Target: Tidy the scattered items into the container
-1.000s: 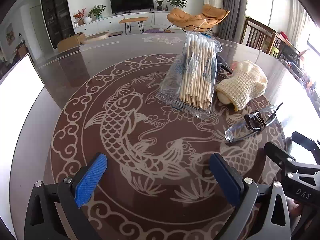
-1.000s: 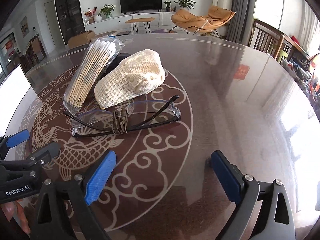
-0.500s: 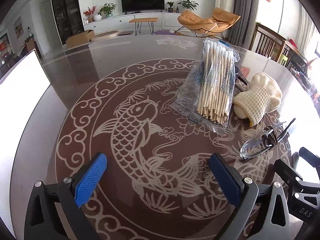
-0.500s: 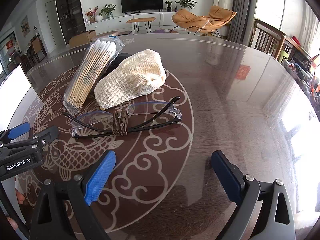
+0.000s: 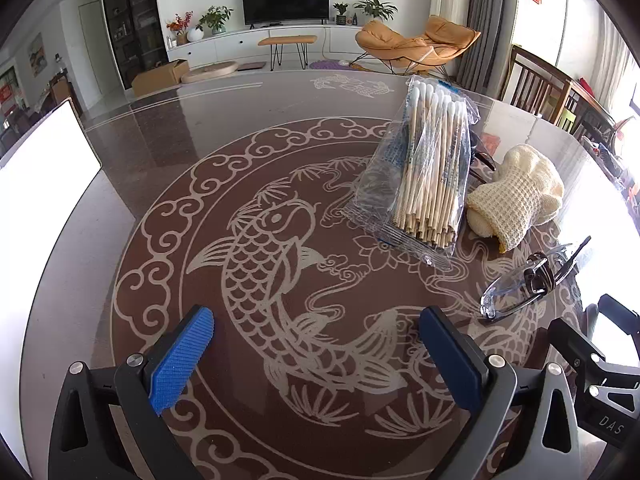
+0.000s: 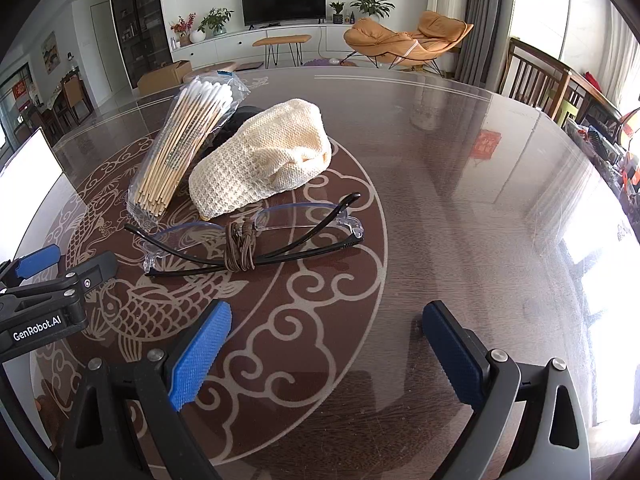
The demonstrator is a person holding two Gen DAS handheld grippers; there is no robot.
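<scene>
Both your claws gape empty over the table (image 5: 168, 184): swabs (image 5: 432, 168) ahead-right of the left claw (image 5: 316, 356), glasses (image 6: 248, 240) ahead-left of the right claw (image 6: 326, 354).

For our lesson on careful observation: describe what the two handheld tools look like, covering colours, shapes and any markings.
Both tools have black angular frames with silver bolts and two fingers faced with ribbed blue pads. The left tool shows white "GenRobot.AI" lettering on its side in the right wrist view. The right tool shows "DAS" in the left wrist view. No cables or sleeves are visible.
</scene>
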